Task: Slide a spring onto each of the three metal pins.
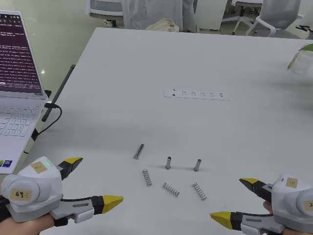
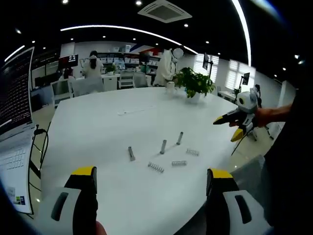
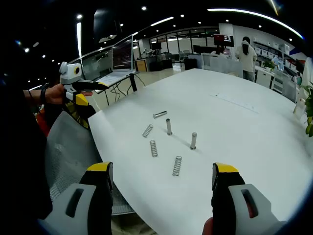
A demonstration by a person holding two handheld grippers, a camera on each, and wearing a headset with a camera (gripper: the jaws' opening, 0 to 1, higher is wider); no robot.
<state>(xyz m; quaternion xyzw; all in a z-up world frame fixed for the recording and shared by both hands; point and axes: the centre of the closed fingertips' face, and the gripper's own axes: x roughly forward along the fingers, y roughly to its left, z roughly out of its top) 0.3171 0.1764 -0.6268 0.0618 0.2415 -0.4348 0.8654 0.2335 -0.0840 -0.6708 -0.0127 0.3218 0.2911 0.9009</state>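
steel-grey and flat on its side, the lying pin (image 1: pixel 139 151) rests on the white surface (image 1: pixel 146 63), on the person's side of the power strip (image 1: pixel 196 94) and just past that strip's left end. the first upright pin (image 1: pixel 168 163) and the second upright pin (image 1: pixel 197 165) stand a little farther from the strip, below its left end and its middle. farther again from the strip lie three loose springs, none on a pin yet: the left spring (image 1: pixel 146 177), the middle spring (image 1: pixel 170 189) and the right spring (image 1: pixel 198 191). farthest from the strip, at the near edge, the left gripper (image 1: pixel 98 180) and the right gripper (image 1: pixel 230 199) hover with jaws spread wide and nothing between them.

the whole task looks to be ahead, and several things could spoil it. the springs are thin and round, so a pinch landing off-centre could flick one out of the jaws or set it rolling, and too hard a squeeze could kink the coils. the upright pins seem to stand on small bases, so a spring end pushed sideways rather than straight down could tip one over. the lying pin probably needs lifting first, and a grip on its shaft would block the spring's path. wide jaws reaching for one spring may also sweep another aside.
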